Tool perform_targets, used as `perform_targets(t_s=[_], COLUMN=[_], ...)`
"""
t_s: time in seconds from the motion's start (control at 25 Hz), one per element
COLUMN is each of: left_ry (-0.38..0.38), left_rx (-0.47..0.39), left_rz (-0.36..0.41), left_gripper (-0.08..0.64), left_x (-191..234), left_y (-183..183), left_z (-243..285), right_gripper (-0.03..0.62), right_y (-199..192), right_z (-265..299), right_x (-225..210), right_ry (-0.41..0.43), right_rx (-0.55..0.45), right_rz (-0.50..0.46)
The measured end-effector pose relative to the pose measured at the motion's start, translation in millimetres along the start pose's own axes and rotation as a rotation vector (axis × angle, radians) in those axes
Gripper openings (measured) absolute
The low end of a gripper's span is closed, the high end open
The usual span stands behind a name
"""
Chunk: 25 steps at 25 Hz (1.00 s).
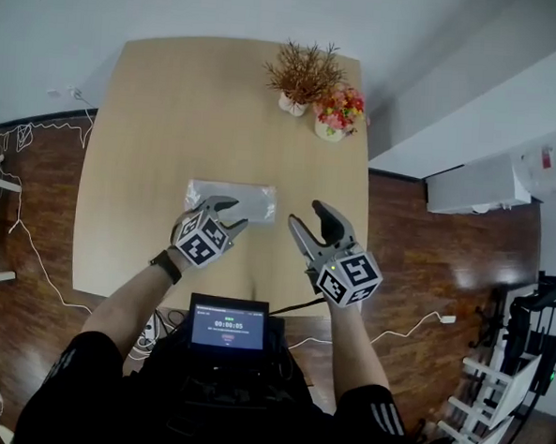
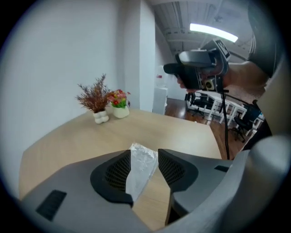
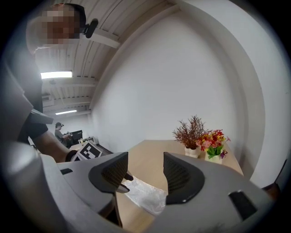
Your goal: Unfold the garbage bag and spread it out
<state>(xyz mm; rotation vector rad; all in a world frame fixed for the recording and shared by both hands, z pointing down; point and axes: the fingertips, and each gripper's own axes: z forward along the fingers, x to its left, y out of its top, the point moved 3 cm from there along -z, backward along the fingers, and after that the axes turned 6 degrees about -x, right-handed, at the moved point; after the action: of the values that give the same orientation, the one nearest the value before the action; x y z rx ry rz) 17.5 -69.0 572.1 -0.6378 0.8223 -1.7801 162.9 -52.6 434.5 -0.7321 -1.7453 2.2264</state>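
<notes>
Both tools open at the folded bag

The left tool [image 1: 230, 213] and right tool [image 1: 307, 214] hover with jaws apart, gripping nothing. The folded garbage bag [image 1: 249, 199] lies flat on the counter [image 1: 162, 115] at the left tool's tips, left of the right tool. Farther ahead stand a dried plant [image 1: 302, 75] and a flower pot [image 1: 336, 114].

The left gripper [image 1: 231, 214] and right gripper [image 1: 307, 214] were grey, with black ribbed pads [image 2: 119, 172] and black-and-white marker cubes [image 1: 200, 239]. The sleeves [image 1: 80, 364] were black, white-striped at five o'clock; the watch [image 1: 167, 265] was black.
</notes>
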Motion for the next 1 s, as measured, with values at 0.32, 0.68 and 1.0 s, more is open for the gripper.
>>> perform_targets(t_s=[0.32, 0.68, 1.0], left_ry=[-0.071, -0.154, -0.193], left_rx=[0.118, 0.209, 0.286], left_rz=[0.002, 0.118, 0.168], left_gripper=[0.14, 0.141, 0.115], left_x=[-7, -26, -37], left_y=[-26, -43, -59], left_z=[63, 107, 135], right_gripper=[0.264, 0.264, 0.264], right_y=[-31, -78, -108], right_z=[16, 30, 32], right_x=[-11, -23, -28], right_ry=[0.036, 0.06, 0.079], right_rx=[0.09, 0.193, 0.248], right_rz=[-0.006, 0.028, 0.059])
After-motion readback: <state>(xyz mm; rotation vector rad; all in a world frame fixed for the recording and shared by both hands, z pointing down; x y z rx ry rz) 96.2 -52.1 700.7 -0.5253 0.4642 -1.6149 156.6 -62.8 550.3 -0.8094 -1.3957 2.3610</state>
